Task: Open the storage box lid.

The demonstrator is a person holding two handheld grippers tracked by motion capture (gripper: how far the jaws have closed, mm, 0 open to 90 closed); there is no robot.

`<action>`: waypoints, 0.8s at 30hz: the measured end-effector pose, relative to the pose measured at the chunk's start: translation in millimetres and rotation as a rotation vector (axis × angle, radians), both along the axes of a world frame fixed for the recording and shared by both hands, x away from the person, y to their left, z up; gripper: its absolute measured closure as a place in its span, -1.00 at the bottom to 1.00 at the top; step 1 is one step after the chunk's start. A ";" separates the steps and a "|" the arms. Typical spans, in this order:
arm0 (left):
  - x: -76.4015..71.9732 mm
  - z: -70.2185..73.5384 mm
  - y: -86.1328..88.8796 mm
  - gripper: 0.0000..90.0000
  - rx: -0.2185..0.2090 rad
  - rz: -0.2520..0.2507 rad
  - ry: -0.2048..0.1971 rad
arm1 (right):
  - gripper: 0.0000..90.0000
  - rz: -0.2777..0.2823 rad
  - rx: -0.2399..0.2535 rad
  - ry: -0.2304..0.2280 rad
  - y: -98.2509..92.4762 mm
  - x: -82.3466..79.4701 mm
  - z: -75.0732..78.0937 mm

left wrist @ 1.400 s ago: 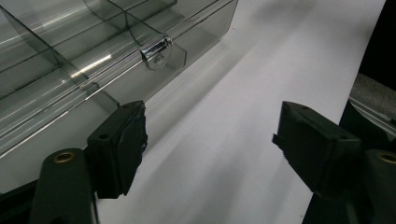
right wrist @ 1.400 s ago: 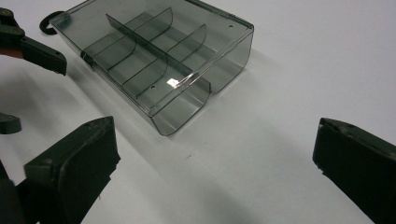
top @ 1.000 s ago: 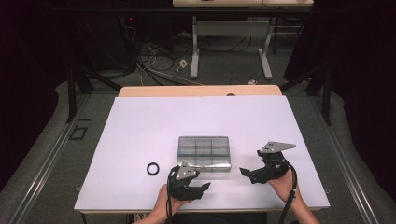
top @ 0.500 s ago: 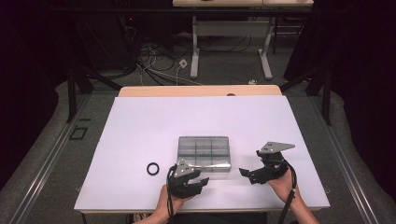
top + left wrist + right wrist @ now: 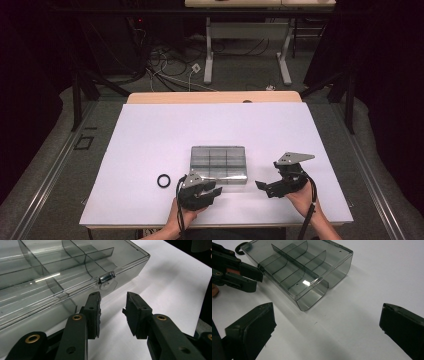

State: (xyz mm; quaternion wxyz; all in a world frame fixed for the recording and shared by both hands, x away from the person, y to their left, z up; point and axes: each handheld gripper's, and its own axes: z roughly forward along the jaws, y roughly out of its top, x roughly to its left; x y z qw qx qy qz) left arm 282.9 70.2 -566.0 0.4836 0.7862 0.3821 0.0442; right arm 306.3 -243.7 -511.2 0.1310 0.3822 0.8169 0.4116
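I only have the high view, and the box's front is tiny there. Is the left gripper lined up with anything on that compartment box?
Observer: Yes. In the left gripper view, the left gripper points at a small metal latch on the front wall of the clear compartment box, and stops just short of it. Its jaws have just been closing, with nothing between them.
Operator: Is anything inside the box?
Observer: The compartments visible through the clear plastic look empty.
Operator: And the right gripper?
Observer: In its own view, the right gripper is wide open over the bare white table. The box's corner is ahead of it, untouched.
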 end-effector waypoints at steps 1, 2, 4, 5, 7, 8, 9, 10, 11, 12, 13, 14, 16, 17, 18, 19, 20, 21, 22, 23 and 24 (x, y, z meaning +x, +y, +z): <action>0.5 -0.2 0.2 0.43 -0.001 -0.006 -0.006 | -1.00 0.000 0.000 0.000 -0.1 0.0 -0.1; 0.6 -0.3 0.6 0.44 -0.001 -0.007 -0.005 | -1.00 0.000 0.001 0.001 -0.1 0.1 -0.1; 0.6 -1.1 0.3 0.46 -0.011 0.004 -0.006 | -1.00 0.003 -0.001 -0.001 -0.1 0.2 -0.3; 0.9 -1.5 0.2 0.48 -0.018 0.011 -0.017 | -1.00 0.004 0.001 -0.003 0.1 0.3 -0.6; 1.0 -0.1 1.3 0.52 -0.008 0.004 0.000 | -1.00 0.003 0.001 -0.003 0.6 0.2 -0.9; 1.0 0.0 1.1 0.54 -0.009 0.006 0.001 | -1.00 0.005 0.004 -0.001 0.8 0.2 -0.9; 0.4 0.2 0.3 0.54 -0.018 0.015 0.006 | -1.00 0.007 0.000 -0.005 0.8 0.6 -1.2; 1.3 0.2 1.1 0.55 -0.010 0.005 -0.006 | -1.00 0.007 -0.003 0.006 1.0 0.2 -0.9; 1.2 0.3 1.1 0.56 -0.012 0.007 -0.004 | -1.00 0.012 -0.004 -0.001 1.1 0.7 -1.2; 1.3 0.3 1.2 0.58 -0.013 0.006 -0.005 | -1.00 0.011 -0.006 0.001 1.6 0.6 -1.2; 1.4 0.1 1.3 0.58 -0.018 0.008 -0.007 | -1.00 0.011 -0.006 0.001 1.6 0.6 -1.2; 1.7 -0.8 0.7 0.58 -0.031 0.010 -0.013 | -1.00 0.012 -0.027 0.015 1.1 0.1 0.3; 1.9 0.1 2.0 0.58 -0.021 0.005 0.001 | -1.00 0.014 -0.008 0.001 1.9 0.7 -1.4; 2.2 -0.3 2.2 0.58 -0.021 0.006 0.000 | -1.00 0.014 -0.008 0.001 1.9 0.7 -1.4; 2.1 -0.2 2.1 0.59 -0.022 0.010 0.004 | -1.00 0.016 -0.009 -0.001 2.0 0.8 -1.5; 2.3 -1.0 1.6 0.60 -0.034 0.019 -0.002 | -1.00 0.014 -0.008 0.002 2.2 0.6 -1.5; 2.5 -0.7 2.3 0.61 -0.035 0.014 0.003 | -1.00 0.015 -0.010 0.001 2.3 0.6 -1.5; 2.6 -0.9 2.2 0.61 -0.040 0.018 0.000 | -1.00 0.012 -0.007 0.004 2.7 0.2 -1.6; 2.3 -0.9 2.4 0.62 -0.039 0.026 0.003 | -1.00 0.011 -0.007 0.005 2.9 0.2 -1.6; 2.6 -0.8 3.0 0.64 -0.043 0.020 0.008 | -1.00 0.012 -0.007 0.005 3.1 0.2 -1.7; 2.9 -0.9 3.5 0.66 -0.042 0.021 0.006 | -1.00 0.013 -0.008 0.006 3.2 0.2 -1.7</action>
